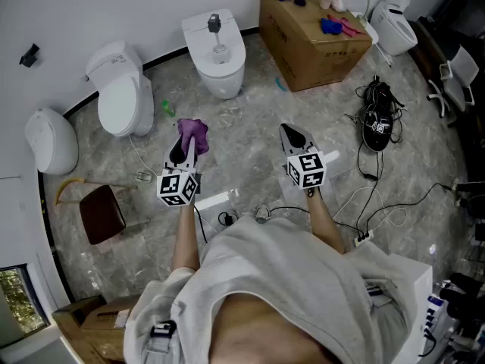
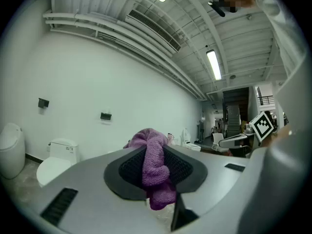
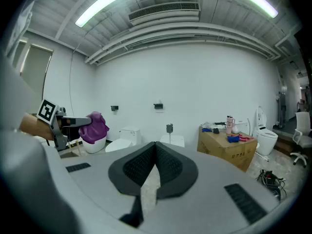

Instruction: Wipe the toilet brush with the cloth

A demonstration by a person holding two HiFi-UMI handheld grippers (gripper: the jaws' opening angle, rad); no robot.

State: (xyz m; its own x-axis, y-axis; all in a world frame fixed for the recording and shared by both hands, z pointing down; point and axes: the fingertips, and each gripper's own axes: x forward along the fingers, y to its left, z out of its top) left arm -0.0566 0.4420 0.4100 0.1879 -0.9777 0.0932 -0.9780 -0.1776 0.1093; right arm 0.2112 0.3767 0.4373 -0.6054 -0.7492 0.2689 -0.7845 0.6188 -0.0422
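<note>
Both forearms reach forward over the floor. The left gripper point(image 1: 182, 144) clamps a purple cloth point(image 1: 194, 132); the left gripper view shows it pinched between the pads, hanging below. The right gripper point(image 1: 292, 136) has its jaws closed with nothing between. Farther off, a dark-topped upright item point(image 1: 214, 29) stands on the middle toilet point(image 1: 220, 67); I cannot tell if it is the brush. The cardboard box point(image 1: 311, 48) holds blue and pink items.

The cloth point(image 1: 193, 133) is purple, the toilet point(image 1: 121, 97) white, the cardboard box point(image 1: 307, 44) brown, the floor point(image 1: 242, 158) grey-marbled.

head view steeply down from above; gripper views low, facing wall point(image 3: 204, 82); all share toilet row point(image 1: 121, 97).
</note>
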